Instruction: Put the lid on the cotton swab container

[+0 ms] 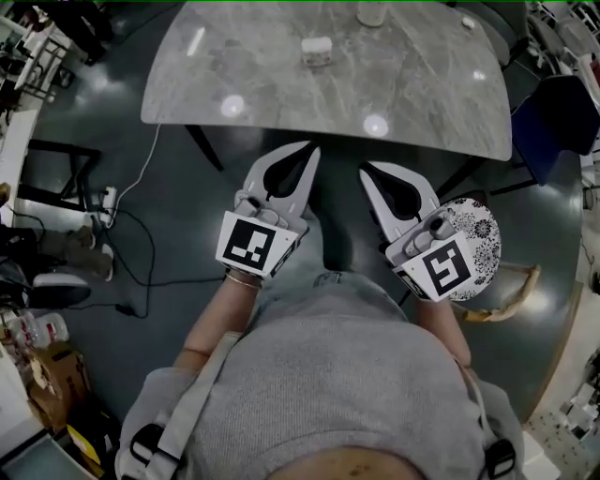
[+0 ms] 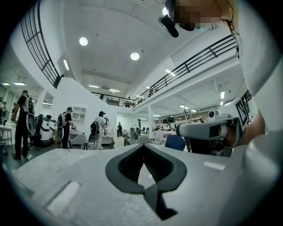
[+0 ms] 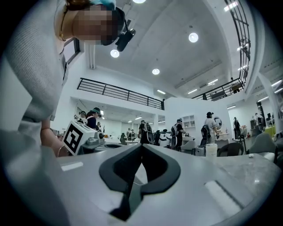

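Observation:
A small white container (image 1: 317, 50) with a lid on top stands on the grey marble table (image 1: 281, 84), near its far middle. Both grippers are held close to the person's body, short of the table's near edge and apart from the container. My left gripper (image 1: 312, 148) (image 2: 143, 146) is shut with nothing between its fingers. My right gripper (image 1: 366, 169) (image 3: 141, 146) is also shut and empty, level beside the left one. A white cylindrical pot (image 3: 211, 150) shows on the table in the right gripper view.
Another pale object (image 1: 372, 11) sits at the table's far edge. A round patterned chair seat (image 1: 478, 234) is right beside my right gripper. A power strip and cables (image 1: 108, 202) lie on the floor at left. A blue chair (image 1: 553, 122) stands at right. Several people stand in the hall (image 2: 66, 128).

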The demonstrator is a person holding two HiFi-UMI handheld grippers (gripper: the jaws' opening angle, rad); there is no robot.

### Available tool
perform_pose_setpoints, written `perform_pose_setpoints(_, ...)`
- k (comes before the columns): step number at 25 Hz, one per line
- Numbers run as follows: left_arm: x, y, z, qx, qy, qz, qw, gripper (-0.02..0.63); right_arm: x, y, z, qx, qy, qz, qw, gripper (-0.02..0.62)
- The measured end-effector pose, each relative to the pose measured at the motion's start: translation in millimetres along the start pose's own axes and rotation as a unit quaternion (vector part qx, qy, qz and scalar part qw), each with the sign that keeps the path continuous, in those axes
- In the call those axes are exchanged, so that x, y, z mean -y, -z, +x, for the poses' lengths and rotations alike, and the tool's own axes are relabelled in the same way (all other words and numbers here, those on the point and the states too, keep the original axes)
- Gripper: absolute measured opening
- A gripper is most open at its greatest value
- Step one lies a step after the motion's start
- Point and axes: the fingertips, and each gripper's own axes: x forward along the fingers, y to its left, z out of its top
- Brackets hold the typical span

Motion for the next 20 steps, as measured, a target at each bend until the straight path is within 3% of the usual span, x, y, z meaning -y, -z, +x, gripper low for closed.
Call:
perform_pose_setpoints(7, 37, -19, -39, 0.005, -0.018, -0.005, 0.9998, -0.002, -34, -15, -30, 0.006, -0.003, 0.004, 1.0, 0.003)
perform_pose_setpoints(11, 40, -26, -56, 0.015, -0.01, -0.025, 0.9995, -0.002, -51, -24, -33, 0.014, 0.006, 0.004, 1.0, 0.003)
perform_pose_setpoints(16, 46, -33, -57, 0.016, 0.001, -0.009, 0.9998, -0.002, -56, -33, -37, 0.021, 0.019, -0.001, 1.0, 0.002)
perform_pose_setpoints(20, 49, -33, -63, 0.007, 0.009, -0.023, 0.9997, -0.002, -63, -36, -39, 0.029, 0.026, 0.028, 0.999, 0.002)
